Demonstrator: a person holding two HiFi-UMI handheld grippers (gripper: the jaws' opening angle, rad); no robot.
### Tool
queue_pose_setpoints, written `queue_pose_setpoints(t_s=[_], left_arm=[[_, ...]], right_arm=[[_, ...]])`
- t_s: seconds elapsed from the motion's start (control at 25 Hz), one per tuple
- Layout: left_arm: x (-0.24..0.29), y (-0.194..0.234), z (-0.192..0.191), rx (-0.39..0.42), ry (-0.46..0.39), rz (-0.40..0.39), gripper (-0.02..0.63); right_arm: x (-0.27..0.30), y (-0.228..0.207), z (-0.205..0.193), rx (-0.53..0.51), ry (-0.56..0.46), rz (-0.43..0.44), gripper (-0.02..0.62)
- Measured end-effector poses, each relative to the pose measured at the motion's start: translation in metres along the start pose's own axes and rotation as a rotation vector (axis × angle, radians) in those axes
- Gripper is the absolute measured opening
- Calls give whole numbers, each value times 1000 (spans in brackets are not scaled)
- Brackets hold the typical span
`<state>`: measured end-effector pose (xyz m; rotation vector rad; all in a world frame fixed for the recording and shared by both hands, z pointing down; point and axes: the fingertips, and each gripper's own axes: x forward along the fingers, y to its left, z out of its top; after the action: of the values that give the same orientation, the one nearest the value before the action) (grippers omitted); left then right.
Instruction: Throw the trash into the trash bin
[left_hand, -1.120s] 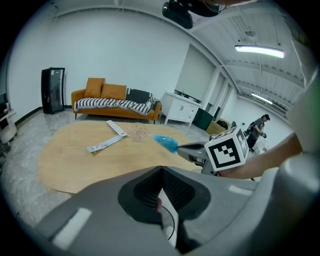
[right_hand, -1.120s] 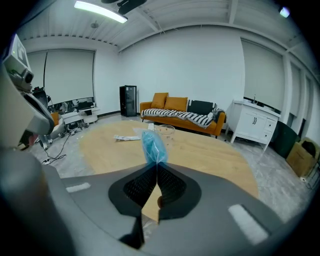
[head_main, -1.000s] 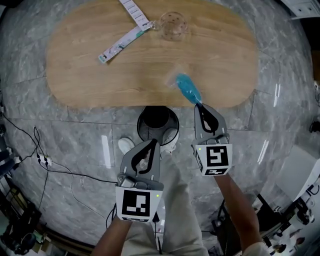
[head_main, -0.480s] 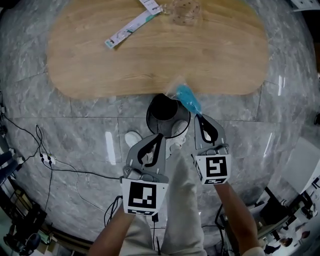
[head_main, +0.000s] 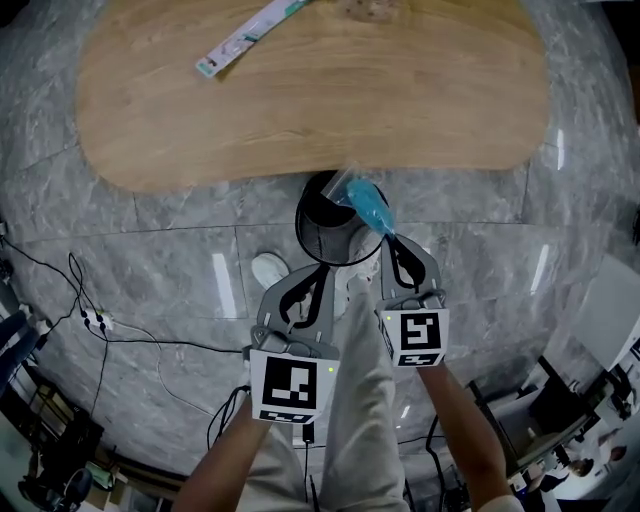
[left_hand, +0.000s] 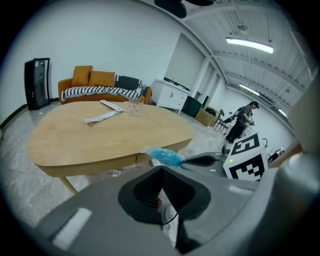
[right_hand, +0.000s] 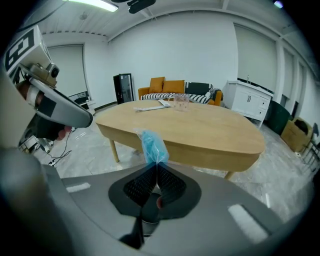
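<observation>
Crumpled blue plastic wrapper (head_main: 367, 203): pinched by its tail in the closed right gripper (head_main: 392, 238), hanging above the right side of the round dark trash bin (head_main: 305, 232), beside the smooth oval wooden table (head_main: 300, 110).

Risk: the light, flimsy film, released off-centre, could catch the rim and slide onto the glossy grey marble floor (head_main: 180, 270).

Left gripper (head_main: 320, 274): jaws together, empty.

office lounge, sofa (left_hand: 102, 83), wooden table (head_main: 300, 110), cabinets (right_hand: 248, 103)

Oval wooden table (head_main: 300, 110), wrapper strip (head_main: 246, 38) and clear cup (left_hand: 134, 106) on top
</observation>
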<state>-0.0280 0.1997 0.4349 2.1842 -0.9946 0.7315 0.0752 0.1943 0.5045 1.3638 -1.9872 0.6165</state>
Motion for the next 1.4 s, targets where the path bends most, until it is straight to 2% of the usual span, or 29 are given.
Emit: queue_pose_setpoints(t_s=[0.12,0.32,0.52,0.84,1.4], left_arm=[[7,0,-6,19,7,-13,0],[19,-1,-20,4,31,-19,0],[33,-5,-35,49,43,-49,0],[36,-7,-59,58,82,-59,0],[31,-6,-62,57,90,-72,0]], right_arm=[[8,3,-18,11,24,1,32],[18,7,-41,24,47,2,31],[36,10,-74,41,94,-5,32],[61,8,-123,50,200,-12,32],[98,-2,-198,49,420,4,32]])
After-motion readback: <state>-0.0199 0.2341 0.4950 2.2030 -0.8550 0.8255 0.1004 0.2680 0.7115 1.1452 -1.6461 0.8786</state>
